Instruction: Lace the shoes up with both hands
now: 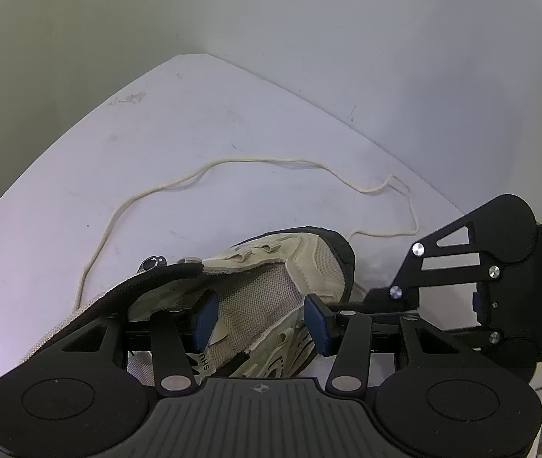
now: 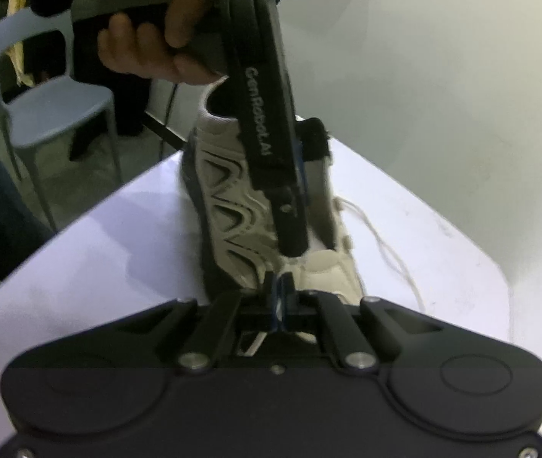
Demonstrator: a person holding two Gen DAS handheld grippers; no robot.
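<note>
Steadying the shoe [image 1: 271, 290] on the tabletop [image 1: 194, 122], the left gripper [image 1: 261, 318] straddles its tongue half-wide, while the right gripper [image 2: 281, 297] sits pinched shut by the toe; what it pinches is hidden. The lace [image 1: 232, 162] trails loose beyond the shoe, so threading seems barely begun, and the next move likely needs the lace tip brought to an eyelet.

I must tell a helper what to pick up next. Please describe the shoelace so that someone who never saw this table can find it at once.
Look at the white table, where a beige mesh shoe lies. Beyond the shoe, a long thin cream shoelace wanders in loose curves over the bare tabletop. It is the only thin cord there, paler than the shoe.
</note>
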